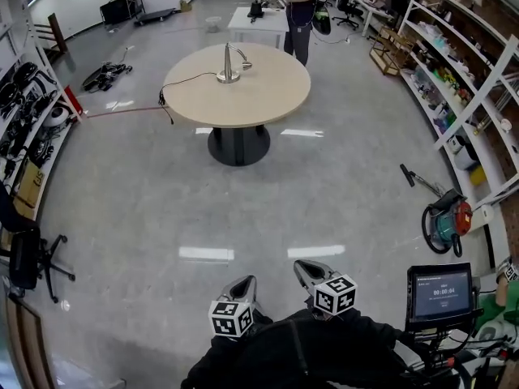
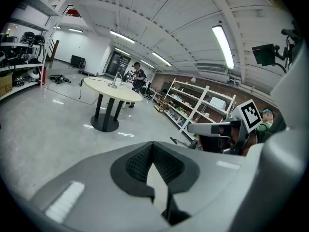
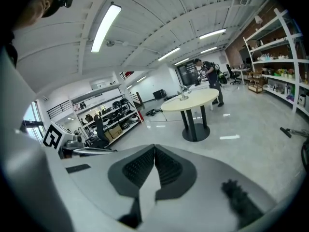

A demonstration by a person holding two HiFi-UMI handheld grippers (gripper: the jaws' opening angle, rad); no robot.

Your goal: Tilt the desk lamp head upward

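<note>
A silver desk lamp (image 1: 230,63) stands on a round beige table (image 1: 251,96) far ahead across the floor, its head bent down to the right. The same lamp (image 2: 116,79) shows small in the left gripper view, and the lamp (image 3: 183,93) also in the right gripper view. Both grippers are held close to my body, several steps from the table. My left gripper (image 1: 243,286) and my right gripper (image 1: 308,271) have their jaws pressed together with nothing between them. The jaws' tips (image 2: 152,146) meet in the left gripper view, and likewise (image 3: 154,149) in the right gripper view.
A person (image 1: 298,10) stands beyond the table at a white desk (image 1: 259,23). Shelving (image 1: 462,79) lines the right wall, racks of gear (image 1: 24,112) the left. A vacuum (image 1: 444,217) lies at right, an office chair (image 1: 28,254) at left. A cable (image 1: 122,110) runs from the table.
</note>
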